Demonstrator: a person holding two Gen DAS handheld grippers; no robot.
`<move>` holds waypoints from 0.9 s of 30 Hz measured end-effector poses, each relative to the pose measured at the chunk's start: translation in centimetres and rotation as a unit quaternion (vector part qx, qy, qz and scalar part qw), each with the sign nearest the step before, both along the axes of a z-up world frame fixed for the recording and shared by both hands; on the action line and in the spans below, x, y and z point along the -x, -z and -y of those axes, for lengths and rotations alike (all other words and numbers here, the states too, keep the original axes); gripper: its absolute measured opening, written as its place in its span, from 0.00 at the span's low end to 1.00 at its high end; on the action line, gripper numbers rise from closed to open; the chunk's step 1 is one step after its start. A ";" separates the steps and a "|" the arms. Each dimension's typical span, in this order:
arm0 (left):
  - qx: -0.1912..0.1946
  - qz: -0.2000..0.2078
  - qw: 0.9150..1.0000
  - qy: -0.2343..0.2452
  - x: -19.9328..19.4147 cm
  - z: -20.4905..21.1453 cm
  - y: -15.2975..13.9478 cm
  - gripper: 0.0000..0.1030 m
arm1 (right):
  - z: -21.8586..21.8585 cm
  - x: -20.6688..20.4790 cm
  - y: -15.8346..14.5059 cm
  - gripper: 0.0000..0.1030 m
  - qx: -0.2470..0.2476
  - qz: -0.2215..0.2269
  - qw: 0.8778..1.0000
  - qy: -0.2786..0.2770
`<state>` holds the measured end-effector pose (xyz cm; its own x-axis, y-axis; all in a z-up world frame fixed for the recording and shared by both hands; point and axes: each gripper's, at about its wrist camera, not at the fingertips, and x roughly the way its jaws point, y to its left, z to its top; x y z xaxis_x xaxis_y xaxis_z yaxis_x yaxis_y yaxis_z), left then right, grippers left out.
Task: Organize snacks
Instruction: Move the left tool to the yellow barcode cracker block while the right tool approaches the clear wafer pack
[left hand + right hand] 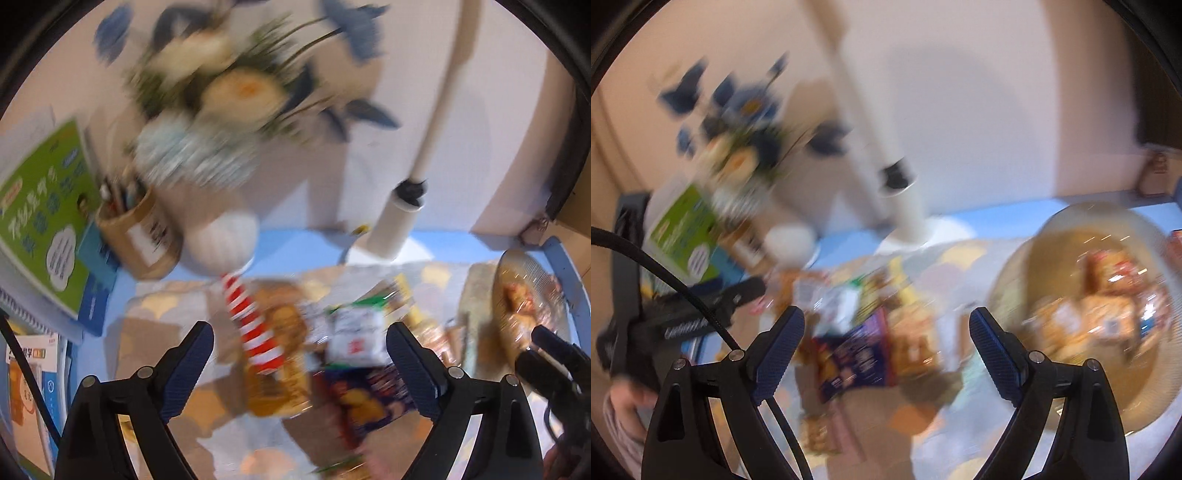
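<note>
- Your left gripper and right gripper both have fingers spread, holding nothing.
- The snack packets lie heaped on the surface ahead of both, seemingly nearer the left; the bowl sits rightward.

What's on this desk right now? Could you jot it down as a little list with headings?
Setting: blue desk with a patterned mat
Loose snacks: pile of packets on the mat, among them a purple packet and a red-and-white striped packet
Bowl: glass bowl already holding some snacks
Background: flower vase, pen cup, green book, white lamp
Left gripper: open, empty
Right gripper: open, empty
Picture quality: blurred
</note>
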<state>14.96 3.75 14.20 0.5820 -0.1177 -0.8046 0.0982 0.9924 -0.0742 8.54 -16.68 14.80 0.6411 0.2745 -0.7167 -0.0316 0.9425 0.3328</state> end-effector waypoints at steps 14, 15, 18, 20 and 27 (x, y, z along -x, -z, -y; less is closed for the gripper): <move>0.035 -0.055 0.998 0.008 0.9 -2.9 10.0 0.91 | -10.3 5.3 10.5 0.89 0.060 -0.065 0.991 -0.100; 0.036 -0.056 0.998 0.007 0.8 -2.7 10.6 0.91 | -10.5 5.5 11.0 0.89 0.071 -0.064 0.990 -0.100; 0.040 -0.061 0.997 0.002 0.4 -2.6 12.2 0.91 | -11.7 5.9 11.4 0.93 0.123 -0.044 0.985 -0.109; 0.027 -0.043 0.999 -0.006 0.2 -2.3 12.6 0.95 | -12.9 6.0 12.3 1.00 0.171 -0.035 0.977 -0.121; -0.040 0.002 0.999 -0.014 0.3 -0.6 13.7 1.00 | -12.9 6.2 12.1 1.00 0.166 -0.031 0.978 -0.120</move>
<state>14.63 4.32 0.55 0.5868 -0.0365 -0.8089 0.0694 0.9976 0.0053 2.36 -3.82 2.75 0.5392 0.1576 -0.8273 -0.2556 0.9666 0.0175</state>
